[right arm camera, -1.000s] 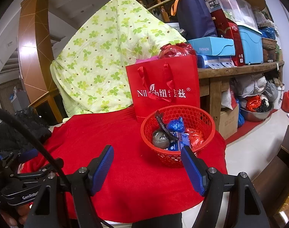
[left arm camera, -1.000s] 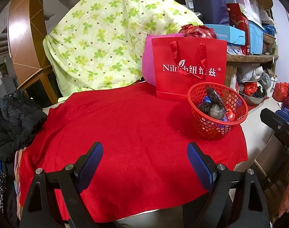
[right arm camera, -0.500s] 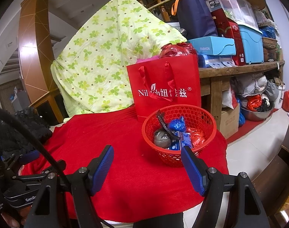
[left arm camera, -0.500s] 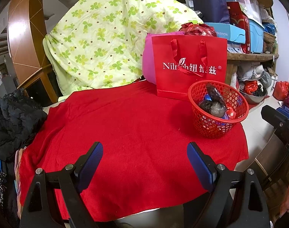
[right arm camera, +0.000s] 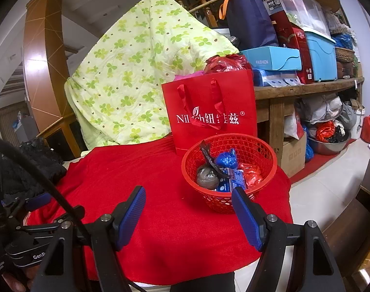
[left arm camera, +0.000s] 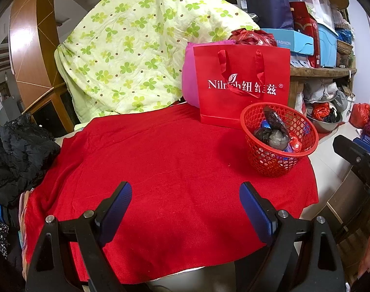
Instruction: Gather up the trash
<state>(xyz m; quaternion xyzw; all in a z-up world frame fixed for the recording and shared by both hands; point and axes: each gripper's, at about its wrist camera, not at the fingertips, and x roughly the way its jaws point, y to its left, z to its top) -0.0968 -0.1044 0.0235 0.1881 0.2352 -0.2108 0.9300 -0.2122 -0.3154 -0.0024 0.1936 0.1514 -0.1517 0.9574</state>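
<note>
Little has moved since the earlier frames: both views drift only slightly, the basket sliding a touch rightward in the left view, and nothing on the bench changes place.

Largest behind is the quilt (left arm camera: 141,48), green-clovered, draped over something tall at the back of the bench (left arm camera: 165,170), whose red cloth lies bare across its whole middle and near side. No loose scrap shows on that cloth in either view, so the collecting looks finished or very near it; what is left, if anything, lies outside these views. A black coat (left arm camera: 16,150) is heaped off the bench's left edge, and a crowded shelf (right arm camera: 306,87) stands to the right with boxes and tubs on it.

Next in size, the red bag (left arm camera: 243,82) stands upright at the bench's far right, a pink bundle just behind it. Touching or just in front of it sits the basket (right arm camera: 228,168), near the right edge of the bench. Inside it lies the trash (right arm camera: 223,172): a grey wad with a black wrapper, a blue crumple, a blue-and-white packet and a red crumple.

The left claw (left arm camera: 185,206) hangs released over the near cloth, fingers wide and holding nothing. The right claw (right arm camera: 188,214) is likewise spread and empty, its right finger just short of the basket's near rim in the view. Nothing stands between either claw and the basket; only the bag crowds its far side.
</note>
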